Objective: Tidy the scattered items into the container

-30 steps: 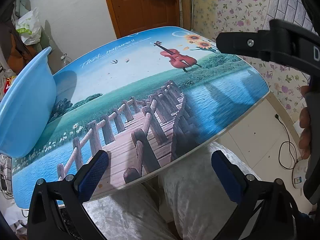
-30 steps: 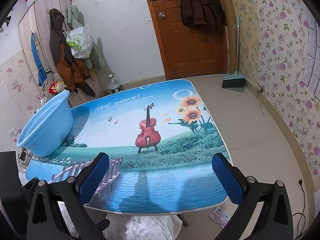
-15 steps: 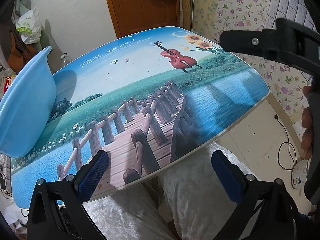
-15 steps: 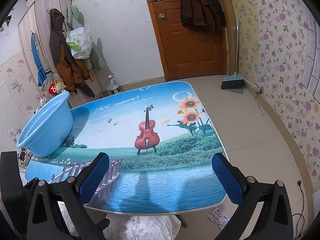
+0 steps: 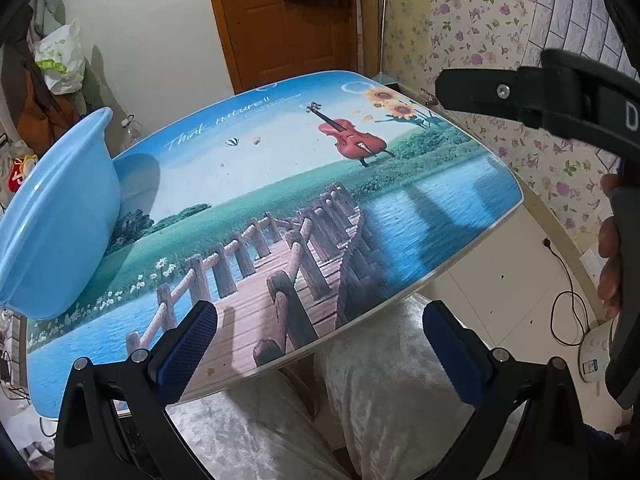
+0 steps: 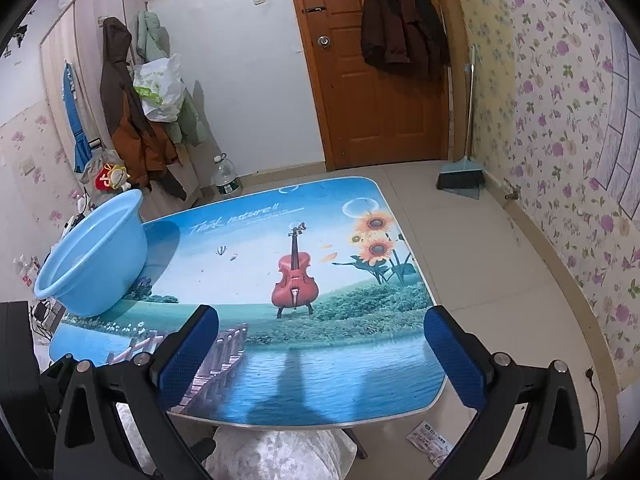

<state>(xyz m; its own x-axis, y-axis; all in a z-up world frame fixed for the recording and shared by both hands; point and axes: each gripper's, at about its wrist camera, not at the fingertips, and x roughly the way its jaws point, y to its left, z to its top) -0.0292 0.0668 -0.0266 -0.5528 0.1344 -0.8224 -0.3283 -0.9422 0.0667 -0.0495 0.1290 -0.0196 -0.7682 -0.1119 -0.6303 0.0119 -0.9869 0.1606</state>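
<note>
A light blue plastic basin point(image 5: 56, 220) point(image 6: 96, 256) stands at the left edge of the picture-printed table point(image 5: 304, 200) point(image 6: 320, 352); its inside is hidden from both cameras. No loose items show on the tabletop. My left gripper point(image 5: 318, 340) is open over the table's near edge, nothing between its blue pads. My right gripper point(image 6: 320, 344) is open too, held above the near right part of the table, and its black body point(image 5: 560, 100) shows at the upper right of the left wrist view.
A person's lap in pale trousers point(image 5: 360, 400) sits under the near table edge. A hand point(image 5: 610, 248) holds the right gripper's handle. A broom point(image 6: 464, 160), a water bottle point(image 6: 225, 178), a door with coats and a small packet point(image 6: 430, 440) on the floor surround the table.
The right gripper has drifted slightly, its view rising a little and its body shifting in the left wrist view. The left gripper has hardly moved. Both stay open.
</note>
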